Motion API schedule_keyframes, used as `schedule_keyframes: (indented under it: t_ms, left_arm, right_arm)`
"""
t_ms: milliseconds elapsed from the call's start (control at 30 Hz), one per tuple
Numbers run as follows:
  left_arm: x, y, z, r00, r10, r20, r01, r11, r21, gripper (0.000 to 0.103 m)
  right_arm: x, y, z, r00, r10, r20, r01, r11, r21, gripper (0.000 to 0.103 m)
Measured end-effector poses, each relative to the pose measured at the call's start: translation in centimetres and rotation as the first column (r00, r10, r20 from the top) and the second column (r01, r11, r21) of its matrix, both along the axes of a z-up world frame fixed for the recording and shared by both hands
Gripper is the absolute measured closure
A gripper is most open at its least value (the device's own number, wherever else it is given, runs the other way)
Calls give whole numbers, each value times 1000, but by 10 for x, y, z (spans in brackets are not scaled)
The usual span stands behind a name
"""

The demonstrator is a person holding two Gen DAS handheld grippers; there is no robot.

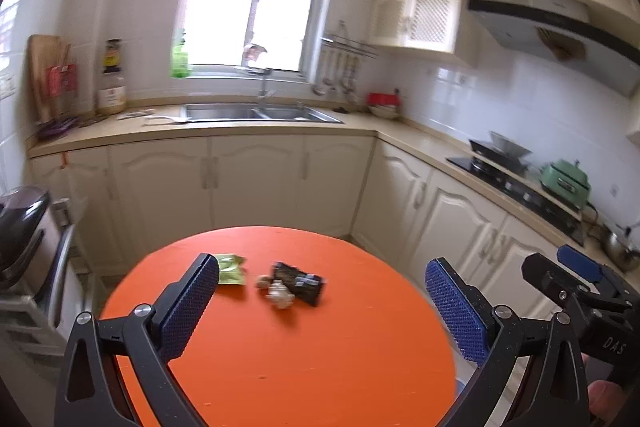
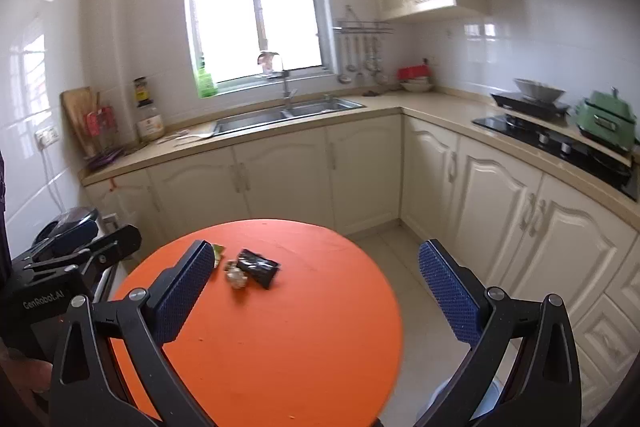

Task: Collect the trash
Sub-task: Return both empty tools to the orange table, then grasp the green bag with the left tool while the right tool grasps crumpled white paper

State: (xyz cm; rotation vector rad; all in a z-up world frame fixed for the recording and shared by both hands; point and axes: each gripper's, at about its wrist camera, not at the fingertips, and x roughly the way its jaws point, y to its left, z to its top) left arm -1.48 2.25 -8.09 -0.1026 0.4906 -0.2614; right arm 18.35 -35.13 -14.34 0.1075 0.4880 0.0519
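Three bits of trash lie close together on the far half of a round orange table [image 1: 304, 347]: a green wrapper [image 1: 231, 269], a crumpled pale wad [image 1: 278, 291] and a black wrapper [image 1: 299, 282]. My left gripper [image 1: 320, 287] hovers over the table's near side, open and empty, the trash ahead between its fingers. In the right wrist view the black wrapper [image 2: 258, 267], the wad [image 2: 236, 275] and a sliver of the green wrapper [image 2: 218, 251] lie ahead on the table [image 2: 280, 347]. My right gripper [image 2: 316, 279] is open and empty, right of the left one.
Cream cabinets and a beige counter wrap the back and right, with a steel sink [image 1: 260, 113] under the window and a stove [image 2: 560, 147] with a green pot [image 2: 606, 119]. A dark-lidded bin [image 1: 20, 227] stands left of the table. Tiled floor [image 2: 416, 287] lies to the right.
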Motion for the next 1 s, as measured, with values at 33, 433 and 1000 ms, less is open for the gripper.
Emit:
schedule_keyframes:
  t_ms: [33, 433, 1000]
  left_arm:
    - [-8, 6, 0, 1000, 15, 4, -15, 1000, 5, 2]
    - [-31, 26, -27, 986, 150, -68, -146, 988, 54, 2]
    - [164, -12, -66, 954, 183, -237, -149, 977, 153, 2]
  right_arm:
    - [2, 8, 0, 1000, 19, 1, -19, 1000, 4, 0]
    - [37, 64, -33, 990, 119, -82, -121, 992, -27, 0]
    - [175, 128, -168, 902, 248, -354, -251, 967, 37, 2]
